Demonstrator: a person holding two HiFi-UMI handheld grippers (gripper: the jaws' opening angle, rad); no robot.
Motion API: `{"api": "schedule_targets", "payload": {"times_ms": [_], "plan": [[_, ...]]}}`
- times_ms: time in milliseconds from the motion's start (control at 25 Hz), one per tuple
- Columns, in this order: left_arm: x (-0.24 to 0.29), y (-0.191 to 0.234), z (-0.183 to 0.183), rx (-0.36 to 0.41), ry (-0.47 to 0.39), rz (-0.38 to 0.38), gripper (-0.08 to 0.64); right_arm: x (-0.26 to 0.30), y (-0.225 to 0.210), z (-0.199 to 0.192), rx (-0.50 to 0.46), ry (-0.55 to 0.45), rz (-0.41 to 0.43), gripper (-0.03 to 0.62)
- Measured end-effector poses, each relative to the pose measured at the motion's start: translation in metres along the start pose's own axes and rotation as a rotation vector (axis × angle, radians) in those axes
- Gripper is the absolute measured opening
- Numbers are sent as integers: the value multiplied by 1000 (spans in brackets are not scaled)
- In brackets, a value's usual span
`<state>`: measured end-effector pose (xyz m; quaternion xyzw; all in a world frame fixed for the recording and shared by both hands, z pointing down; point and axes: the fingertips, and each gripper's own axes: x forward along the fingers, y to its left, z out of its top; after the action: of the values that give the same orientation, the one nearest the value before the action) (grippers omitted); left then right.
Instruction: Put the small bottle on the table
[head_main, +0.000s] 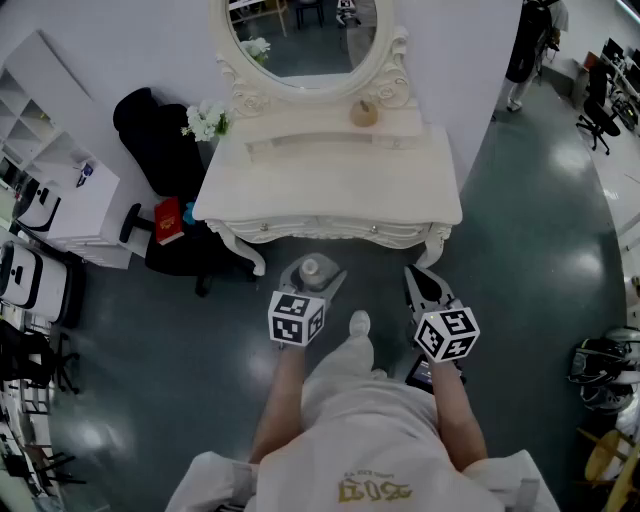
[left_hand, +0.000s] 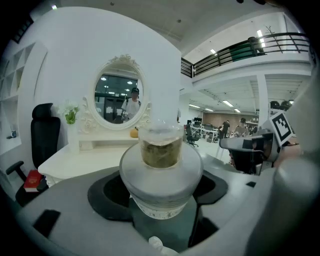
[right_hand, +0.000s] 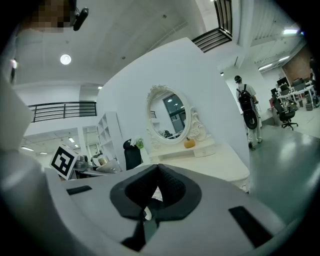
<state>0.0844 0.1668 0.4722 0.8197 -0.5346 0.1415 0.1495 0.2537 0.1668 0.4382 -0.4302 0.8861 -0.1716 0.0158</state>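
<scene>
Left gripper (head_main: 312, 276) grasps the small pale bottle (left_hand: 161, 170); only its own view shows the brownish contents. Only the head view places the bottle over the dark floor (head_main: 520, 250), short of the white ornate dressing table (head_main: 330, 190). Right gripper (right_hand: 155, 176): jaws clenched, empty.

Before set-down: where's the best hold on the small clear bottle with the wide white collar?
Grip the small clear bottle at its wide white collar, sideways on, upright; that round girth seats in the left gripper's curved black jaws, as now.
</scene>
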Motion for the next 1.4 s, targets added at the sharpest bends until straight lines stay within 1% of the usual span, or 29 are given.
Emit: {"api": "schedule_targets", "payload": {"times_ms": [280,440,760,1000,1200,1400], "plan": [[2,-6,3,-1,0,-3,345,-2,-3,3,2,-2,-2,12],[3,0,3,-5,6,0,345,5,3,0,34,-1,41,12],[11,37,10,-19,2,18,345,42,7,2,22,12,48,12],[37,98,13,-41,16,22,345,103,1,-6,35,37,24,12],[70,161,25,-46,37,1,345,172,-6,-9,53,68,-27,12],[103,232,39,-30,56,-25,345,253,-6,-7,59,73,-67,12]]}}
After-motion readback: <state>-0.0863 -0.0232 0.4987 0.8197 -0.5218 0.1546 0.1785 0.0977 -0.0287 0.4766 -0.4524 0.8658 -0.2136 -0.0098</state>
